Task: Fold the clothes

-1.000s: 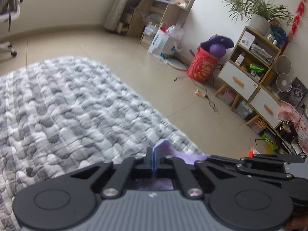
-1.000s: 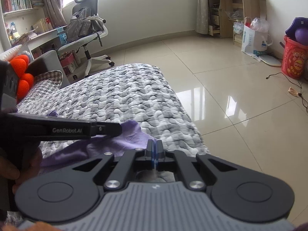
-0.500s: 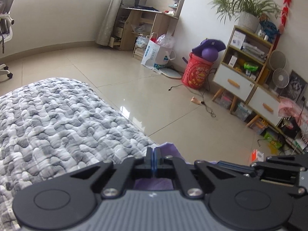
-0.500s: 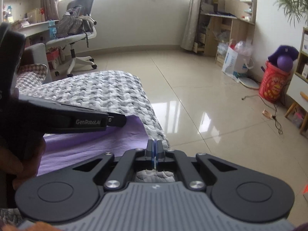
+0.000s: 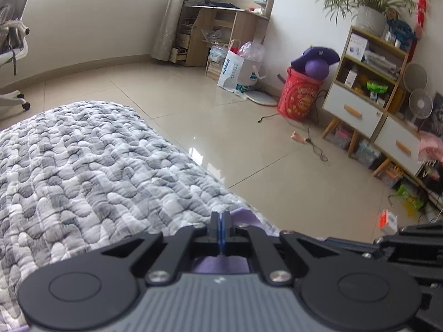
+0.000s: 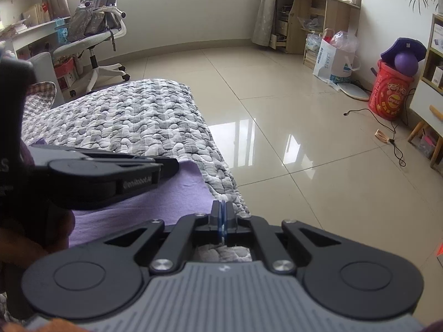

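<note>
Purple cloth point(image 6: 144, 202) lies at the quilt's point(image 6: 124, 119) floor-side corner, both the left gripper point(image 5: 220, 221) and right gripper point(image 6: 221, 210) fully closed, seemingly pinching its edge, which could slip free and slide floorward.

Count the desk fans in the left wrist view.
2. The upper fan stands right of the wooden shelf unit; the lower fan sits just beneath it. More may be hidden past the frame's edge.
</note>
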A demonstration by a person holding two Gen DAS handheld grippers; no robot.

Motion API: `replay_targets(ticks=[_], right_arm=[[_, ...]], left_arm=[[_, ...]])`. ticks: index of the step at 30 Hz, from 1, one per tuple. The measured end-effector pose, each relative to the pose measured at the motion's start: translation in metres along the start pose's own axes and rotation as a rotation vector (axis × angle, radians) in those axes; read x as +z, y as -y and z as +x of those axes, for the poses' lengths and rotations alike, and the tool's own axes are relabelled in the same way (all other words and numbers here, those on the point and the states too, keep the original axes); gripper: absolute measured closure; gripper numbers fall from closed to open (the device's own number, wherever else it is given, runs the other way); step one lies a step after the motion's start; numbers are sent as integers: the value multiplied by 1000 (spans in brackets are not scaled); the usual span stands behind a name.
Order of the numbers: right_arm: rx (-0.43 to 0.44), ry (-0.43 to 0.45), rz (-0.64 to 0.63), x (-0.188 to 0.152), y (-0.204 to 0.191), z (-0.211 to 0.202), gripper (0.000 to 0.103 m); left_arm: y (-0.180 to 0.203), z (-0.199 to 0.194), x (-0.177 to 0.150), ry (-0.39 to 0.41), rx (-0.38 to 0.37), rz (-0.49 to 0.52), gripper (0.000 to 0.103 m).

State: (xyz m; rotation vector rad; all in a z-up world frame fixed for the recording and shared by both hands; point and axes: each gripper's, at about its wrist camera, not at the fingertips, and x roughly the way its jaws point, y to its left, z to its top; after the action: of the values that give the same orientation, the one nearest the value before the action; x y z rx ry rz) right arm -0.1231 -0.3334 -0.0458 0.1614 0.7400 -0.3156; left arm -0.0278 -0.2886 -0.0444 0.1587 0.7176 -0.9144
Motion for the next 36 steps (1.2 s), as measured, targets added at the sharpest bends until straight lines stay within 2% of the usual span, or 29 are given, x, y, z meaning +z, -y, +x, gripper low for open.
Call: replay_targets(ticks=[4, 6, 8, 10, 11, 15, 18, 20, 21, 28, 36], right_arm=[[-3, -2, 5, -1, 1, -1, 101], [-11, 1, 6, -1, 1, -2, 101], [-24, 8, 11, -1, 2, -3, 91], [-34, 15, 19, -1, 4, -4, 91], [-30, 15, 30, -1, 7, -5, 91], [-16, 11, 53, 2, 12, -4, 90], [18, 2, 70, 4, 13, -5, 87], [39, -2, 84, 5, 13, -5, 68], [46, 0, 89, 5, 13, -6, 65], [76, 22, 92, 11, 3, -12, 65], [132, 57, 45, 23, -27, -25, 62]], left_arm=[[1, -5, 1, -6, -3, -16, 101], [1, -10, 1, -10, -8, -23, 96], [2, -17, 1, -9, -10, -20, 83], [2, -23, 1, -4, 6, -20, 67], [1, -27, 1, -2, 14, -24, 65], [-6, -43, 0, -13, 40, -52, 62], [-12, -60, -3, -6, 69, -59, 54], [-16, -71, -5, -6, 90, -63, 51], [-18, -76, -6, -7, 101, -66, 50], [-35, -109, -13, -17, 187, -122, 45], [-59, -151, -21, -9, 278, -171, 36]])
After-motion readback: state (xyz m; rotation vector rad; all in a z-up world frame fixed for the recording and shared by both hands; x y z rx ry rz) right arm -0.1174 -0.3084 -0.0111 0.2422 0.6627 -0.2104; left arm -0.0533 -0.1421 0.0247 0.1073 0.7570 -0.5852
